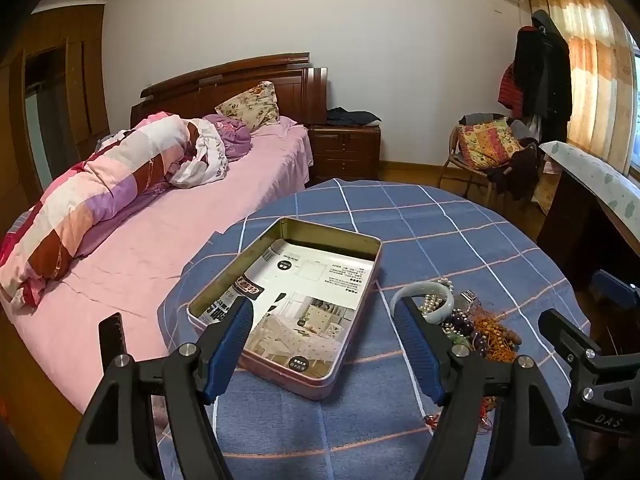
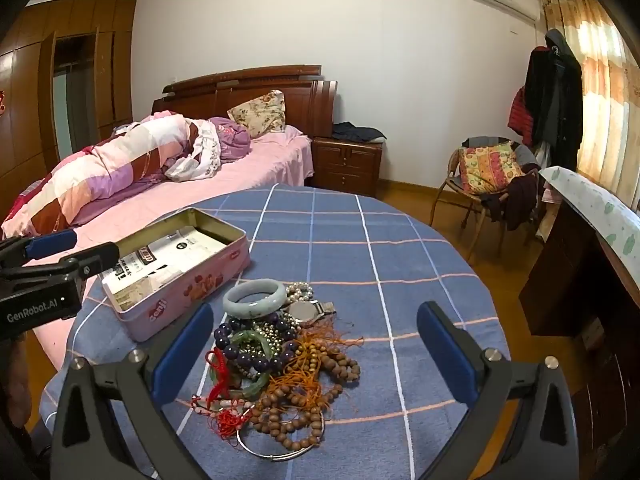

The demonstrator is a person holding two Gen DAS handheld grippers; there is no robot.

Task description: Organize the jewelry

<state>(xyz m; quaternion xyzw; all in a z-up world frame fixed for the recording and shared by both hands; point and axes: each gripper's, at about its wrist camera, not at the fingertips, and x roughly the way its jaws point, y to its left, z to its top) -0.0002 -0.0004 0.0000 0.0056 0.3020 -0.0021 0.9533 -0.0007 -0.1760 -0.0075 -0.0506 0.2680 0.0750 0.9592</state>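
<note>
Black hand-held gripper point(image 2: 316, 320), blue ribbed pads point(image 2: 184, 344).

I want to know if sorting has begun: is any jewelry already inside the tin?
No, the tin holds only a printed paper liner, while the jewelry pile lies beside it on the tablecloth.

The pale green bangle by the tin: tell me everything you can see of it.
The pale green bangle is a thick, smooth, closed ring, milky and jade-like, with a few darker flecks. It lies nearly flat on the checked blue tablecloth at the far edge of the jewelry pile, just right of the pink tin without touching it. Pearl beads and a watch sit against its right side. Neither gripper touches it.
</note>
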